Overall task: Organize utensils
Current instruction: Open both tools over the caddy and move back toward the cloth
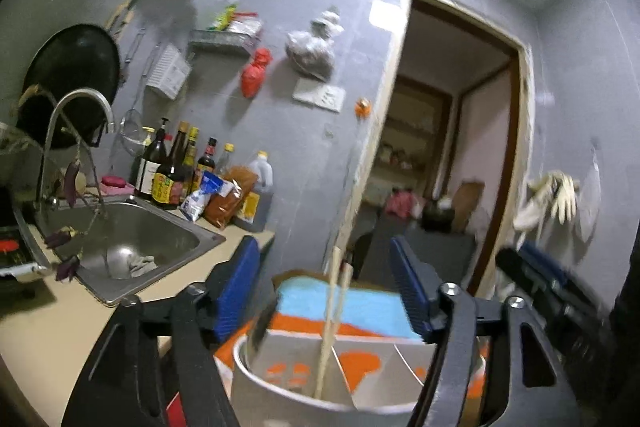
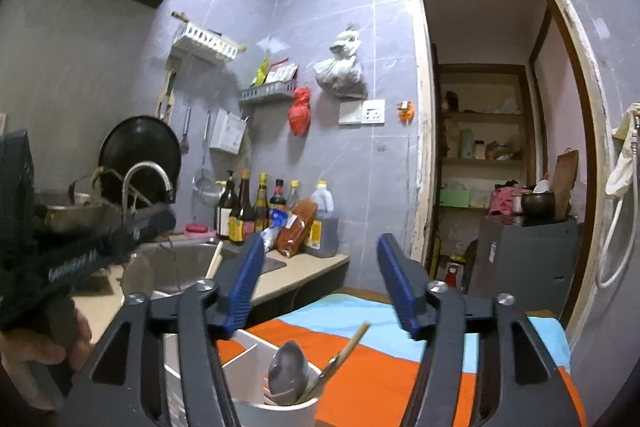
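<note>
A white divided utensil holder stands on an orange and blue cloth. A pair of wooden chopsticks stands upright in one compartment. My left gripper is open just above the holder, its blue fingers either side of the chopsticks without touching. In the right wrist view the holder holds a metal spoon and a slanted utensil handle. My right gripper is open and empty above it. The left gripper's body shows at the left.
A steel sink with a tap sits in the counter at the left. Sauce bottles and bags stand behind it. A black wok leans on the wall. A doorway opens at the right.
</note>
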`<state>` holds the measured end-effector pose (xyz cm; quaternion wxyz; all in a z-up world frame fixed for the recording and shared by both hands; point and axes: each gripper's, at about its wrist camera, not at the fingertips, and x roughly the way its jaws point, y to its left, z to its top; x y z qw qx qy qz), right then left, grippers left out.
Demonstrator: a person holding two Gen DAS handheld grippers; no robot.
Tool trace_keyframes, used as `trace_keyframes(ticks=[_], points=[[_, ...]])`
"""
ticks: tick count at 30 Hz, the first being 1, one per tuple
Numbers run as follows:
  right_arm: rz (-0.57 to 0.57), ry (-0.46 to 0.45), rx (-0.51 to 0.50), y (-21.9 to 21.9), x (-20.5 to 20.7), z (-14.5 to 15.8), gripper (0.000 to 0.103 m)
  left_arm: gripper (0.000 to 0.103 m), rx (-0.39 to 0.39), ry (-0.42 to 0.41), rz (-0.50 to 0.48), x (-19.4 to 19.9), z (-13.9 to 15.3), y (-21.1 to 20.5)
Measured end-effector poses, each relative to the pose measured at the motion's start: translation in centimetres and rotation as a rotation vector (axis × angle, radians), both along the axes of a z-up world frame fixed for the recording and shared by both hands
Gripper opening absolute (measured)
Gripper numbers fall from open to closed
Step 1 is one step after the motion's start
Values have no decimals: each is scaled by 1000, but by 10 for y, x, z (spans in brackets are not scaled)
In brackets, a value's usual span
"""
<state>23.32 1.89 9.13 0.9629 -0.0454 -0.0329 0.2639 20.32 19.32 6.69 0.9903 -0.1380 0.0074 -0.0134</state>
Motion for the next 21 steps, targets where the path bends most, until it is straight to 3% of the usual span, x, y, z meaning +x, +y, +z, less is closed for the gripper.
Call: trace_keyframes(ticks=[8, 14, 21], points=[[-40, -17, 31, -43, -39, 25, 95, 94, 74, 40, -101, -25, 19, -39], [-89, 3, 41, -92, -75, 40, 103, 96, 117, 52, -189, -48, 33, -77], [-158, 49, 74, -161, -116, 70, 103, 96, 166, 53, -294, -69, 45, -120]])
